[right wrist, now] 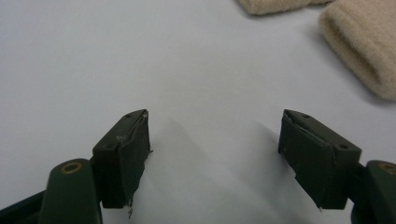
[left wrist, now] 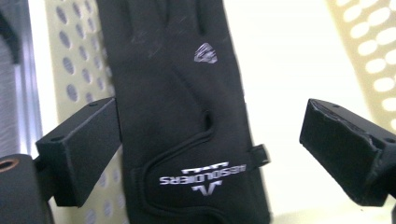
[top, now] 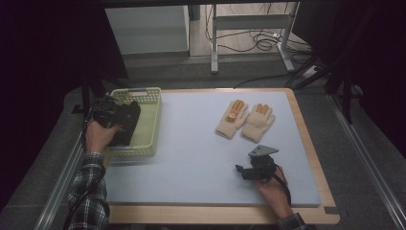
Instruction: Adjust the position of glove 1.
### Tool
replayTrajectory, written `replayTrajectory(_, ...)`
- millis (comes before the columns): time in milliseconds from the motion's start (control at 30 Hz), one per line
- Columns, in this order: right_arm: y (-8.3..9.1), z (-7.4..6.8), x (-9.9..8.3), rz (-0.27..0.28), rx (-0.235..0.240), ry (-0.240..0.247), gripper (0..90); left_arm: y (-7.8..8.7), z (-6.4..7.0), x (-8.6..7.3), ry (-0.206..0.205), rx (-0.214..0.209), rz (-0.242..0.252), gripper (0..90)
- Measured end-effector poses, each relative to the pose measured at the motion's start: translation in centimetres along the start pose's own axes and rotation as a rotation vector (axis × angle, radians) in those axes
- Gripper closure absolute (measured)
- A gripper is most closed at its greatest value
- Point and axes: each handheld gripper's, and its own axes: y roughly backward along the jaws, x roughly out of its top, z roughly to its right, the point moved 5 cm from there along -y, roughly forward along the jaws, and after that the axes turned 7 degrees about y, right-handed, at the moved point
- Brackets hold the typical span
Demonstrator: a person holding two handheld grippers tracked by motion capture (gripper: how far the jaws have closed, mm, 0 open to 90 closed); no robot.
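Black glove (left wrist: 187,121) sits right in front of the left gripper (left wrist: 210,135), lying in the yellow perforated basket (left wrist: 70,70). Jaws are spread wide: one pad just touches or overlaps the glove's edge, the other stands clear of it, so nothing is clamped. White logo text on the cuff reads upside down in the left gripper view.

High view: basket (top: 149,125) sits at the table's left edge, left gripper (top: 109,114) over it, glove (top: 128,120) dark inside.

Right gripper (right wrist: 215,149) hovers low over the pale blue mat (right wrist: 140,60), jaws apart, nothing between them. In the high view it (top: 249,171) is near the front right of the mat (top: 191,143).

Beige glove pair (top: 245,120) lies flat side by side on the mat, beyond the right gripper, apart from it. One beige cuff (right wrist: 359,46) shows in the right gripper view.
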Motion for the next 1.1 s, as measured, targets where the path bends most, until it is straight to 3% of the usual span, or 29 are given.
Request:
replayTrajectory(100, 0.0, 0.0, 0.0, 0.0, 0.0, 0.0, 24.5, 0.4, 0.7, -0.3, -0.014, -0.05, 0.011, 6.3)
replayTrajectory(200, 0.0, 0.0, 0.0, 0.0, 0.0, 0.0, 24.5, 0.6, 1.1, -0.5, -0.037, -0.058, 0.023, 6.3)
replayTrajectory(367, 0.0, 0.0, 0.0, -0.001, -0.002, 0.0, 24.3, 1.3, 2.2, -1.1, -0.065, -0.131, 0.065, 4.6)
replayTrajectory(467, 0.0, 0.0, 0.0, 0.0, -0.002, 0.0, 24.3, 1.7, 2.6, -1.2, -0.077, -0.143, 0.076, 3.6)
replayTrajectory(567, 0.0, 0.0, 0.0, -0.001, -0.003, 0.0, 24.1, 2.5, 3.6, -1.4, -0.103, -0.182, 0.117, 3.3)
replayTrajectory(833, 0.0, 0.0, 0.0, -0.003, -0.003, 0.001, 24.0, 3.7, 5.7, -2.1, -0.173, -0.216, 0.154, 1.6)
replayTrajectory(1100, 0.0, 0.0, 0.0, -0.004, -0.004, 0.0, 23.8, 4.6, 8.8, -3.2, -0.253, -0.281, 0.2, 0.4)
